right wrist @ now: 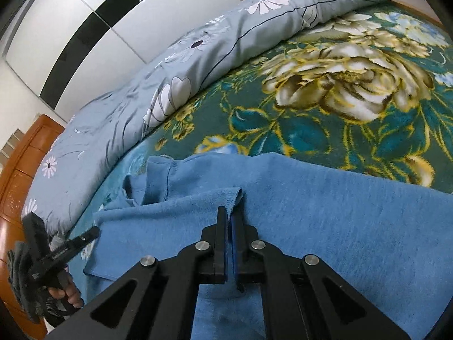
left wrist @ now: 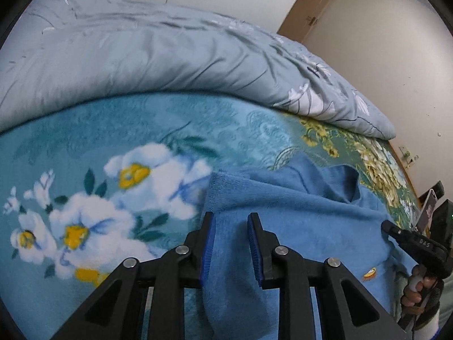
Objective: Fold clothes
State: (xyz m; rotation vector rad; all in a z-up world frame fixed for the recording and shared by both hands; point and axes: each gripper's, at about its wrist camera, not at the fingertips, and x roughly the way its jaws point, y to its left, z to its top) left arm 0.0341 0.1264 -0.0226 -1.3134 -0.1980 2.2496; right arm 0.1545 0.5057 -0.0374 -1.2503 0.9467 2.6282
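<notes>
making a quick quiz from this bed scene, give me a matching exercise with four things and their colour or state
Things:
1. left hand-held gripper
2. right hand-held gripper
3. quilt
4. blanket

States:
A. pale grey-blue, bunched along the far side of the bed
B. shut on the blue garment
C. open, over the garment's edge
D. teal with big flowers, spread under the garment

Pairs: 1-C, 2-B, 3-A, 4-D

Black two-finger left gripper [left wrist: 230,218] on angular black linkage arms with triangular cut-outs, round silver pivot screws, blue ribbed pads [left wrist: 252,250] lining the fingers. Same black build, silver screws and blue pads on right gripper [right wrist: 230,212]. White lettering along the black body, grey knit cuff at hand [left wrist: 416,289].
</notes>
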